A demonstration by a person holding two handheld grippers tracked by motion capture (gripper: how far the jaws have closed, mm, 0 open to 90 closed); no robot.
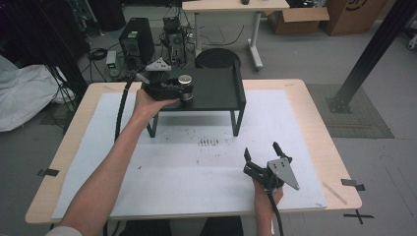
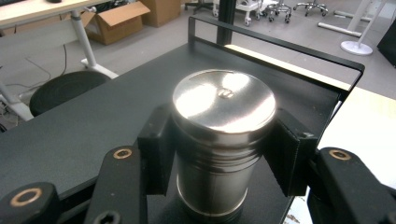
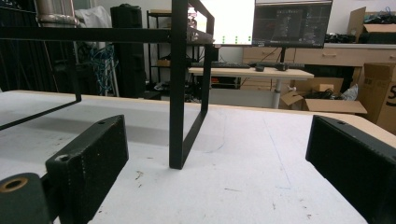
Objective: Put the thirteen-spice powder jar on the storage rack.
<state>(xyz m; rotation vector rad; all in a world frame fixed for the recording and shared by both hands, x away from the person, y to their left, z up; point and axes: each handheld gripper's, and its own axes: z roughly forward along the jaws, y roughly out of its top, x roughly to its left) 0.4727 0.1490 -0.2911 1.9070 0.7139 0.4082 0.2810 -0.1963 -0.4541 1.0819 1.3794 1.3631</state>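
A shiny steel cylinder (image 1: 185,86) stands upright on the black raised shelf (image 1: 219,91), near its left front edge. My left gripper (image 1: 183,92) reaches in from the left, and its pads press both sides of the steel cylinder (image 2: 223,135), which rests on the black raised shelf (image 2: 84,135). Down at the table's near right, my right gripper (image 1: 261,152) hovers low over the white mat with its jaws wide apart and nothing between them. In the right gripper view that gripper (image 3: 219,163) faces a leg of the shelf (image 3: 180,93), and the cylinder's base (image 3: 53,11) shows at top left.
A white mat (image 1: 196,162) covers most of the wooden table (image 1: 314,128), with small dark marks at its middle. Beyond the far edge are a computer tower (image 1: 136,39), a round black stool (image 1: 218,59), a desk and cardboard boxes. A black post (image 1: 373,49) stands at right.
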